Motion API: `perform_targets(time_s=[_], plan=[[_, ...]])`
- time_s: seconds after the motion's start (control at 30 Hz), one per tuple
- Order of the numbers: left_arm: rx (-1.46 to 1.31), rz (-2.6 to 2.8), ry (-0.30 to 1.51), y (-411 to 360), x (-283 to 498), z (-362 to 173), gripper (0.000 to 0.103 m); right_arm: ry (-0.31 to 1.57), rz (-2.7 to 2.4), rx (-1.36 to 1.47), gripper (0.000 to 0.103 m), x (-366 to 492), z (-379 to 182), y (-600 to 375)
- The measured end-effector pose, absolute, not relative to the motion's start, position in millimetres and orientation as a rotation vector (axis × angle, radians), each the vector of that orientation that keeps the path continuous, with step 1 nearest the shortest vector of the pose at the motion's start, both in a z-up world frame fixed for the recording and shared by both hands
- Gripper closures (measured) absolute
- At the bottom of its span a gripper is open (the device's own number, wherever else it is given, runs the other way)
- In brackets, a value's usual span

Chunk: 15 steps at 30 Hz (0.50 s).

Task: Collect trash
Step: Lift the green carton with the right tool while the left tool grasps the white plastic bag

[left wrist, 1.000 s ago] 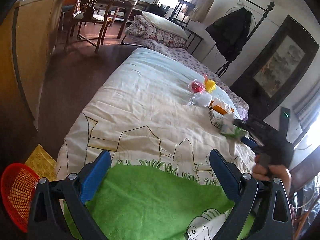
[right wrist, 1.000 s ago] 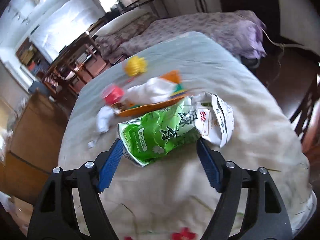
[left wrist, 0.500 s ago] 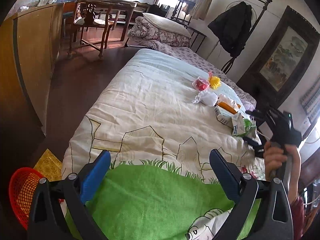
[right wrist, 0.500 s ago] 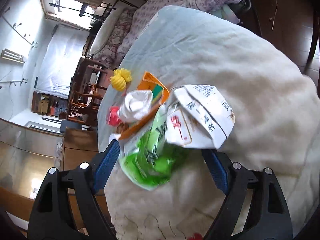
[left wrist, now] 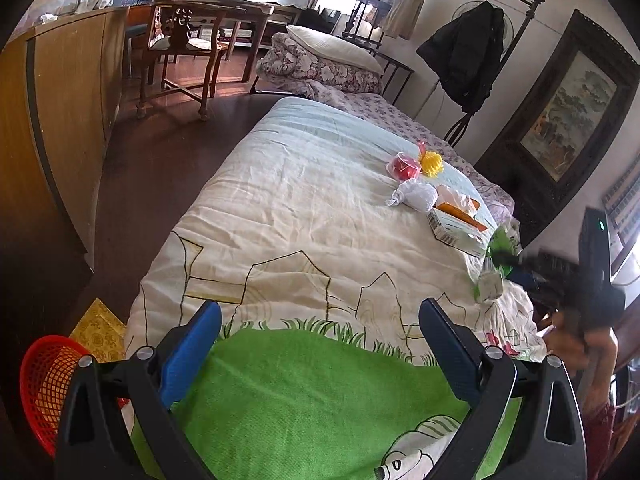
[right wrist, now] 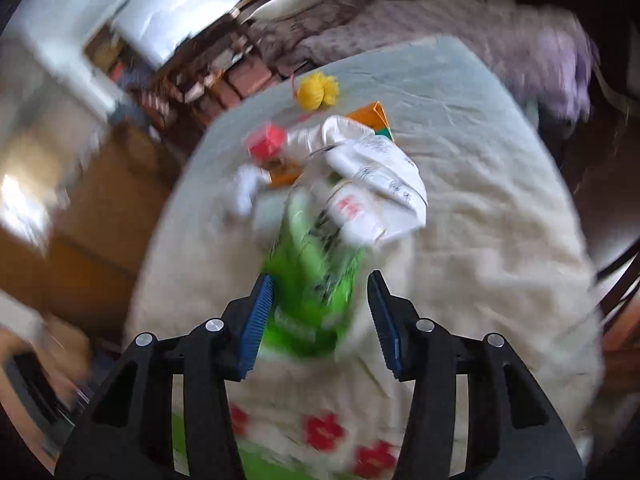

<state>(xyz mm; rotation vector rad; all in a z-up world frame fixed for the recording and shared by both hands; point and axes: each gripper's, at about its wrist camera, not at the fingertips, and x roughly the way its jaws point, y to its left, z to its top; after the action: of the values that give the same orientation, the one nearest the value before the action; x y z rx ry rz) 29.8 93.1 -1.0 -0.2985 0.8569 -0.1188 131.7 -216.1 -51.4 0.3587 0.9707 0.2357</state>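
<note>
Looking along the left gripper point(left wrist: 320, 344): blue pads spread wide with nothing between, hovering over the green foot of a cartoon-printed quilt point(left wrist: 304, 216) on the bed. Farther up the quilt, a loose cluster of trash: a red cup point(left wrist: 405, 165), a yellow spiky ball point(left wrist: 432, 163) just beside it, a knotted white bag point(left wrist: 416, 197), an orange and white carton point(left wrist: 456, 220) lying flat. At the right edge of the quilt, a crumpled green snack packet point(left wrist: 498, 250) with a white end, tilted up off the cloth, caught at the tip of the right gripper point(left wrist: 520, 270), itself dark and smeared, held by a hand point(left wrist: 576, 344). Low on the left, on the floor beside the bed, a red mesh basket point(left wrist: 44, 384). Switching to the right wrist view, badly blurred: same green packet point(right wrist: 312, 284) standing between the blue pads of the right gripper point(right wrist: 320, 312), jaws closing, left pad apparently against the foil, right pad with a gap beside it, so probably not yet pinched. Glossy bright green, dark lettering, creased; a crumpled white printed wrapper point(right wrist: 376, 188) with a red mark touching its far end. Beyond, more blurred, the red cup point(right wrist: 267, 141), yellow ball point(right wrist: 318, 90) and orange carton point(right wrist: 370, 116).
</note>
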Motion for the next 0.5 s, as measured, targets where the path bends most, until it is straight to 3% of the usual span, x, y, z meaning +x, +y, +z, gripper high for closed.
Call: perform_targets(time_s=[0.1,0.5], plan=[[-0.287,-0.115,0.855,90,30,0,0.006,0.992,0.248,0.372,0.032,129,-56,-218],[-0.221,-0.085,0.867,82,33,-1,0.006,0.986,0.230,0.714,0.024,160,-80,-225]])
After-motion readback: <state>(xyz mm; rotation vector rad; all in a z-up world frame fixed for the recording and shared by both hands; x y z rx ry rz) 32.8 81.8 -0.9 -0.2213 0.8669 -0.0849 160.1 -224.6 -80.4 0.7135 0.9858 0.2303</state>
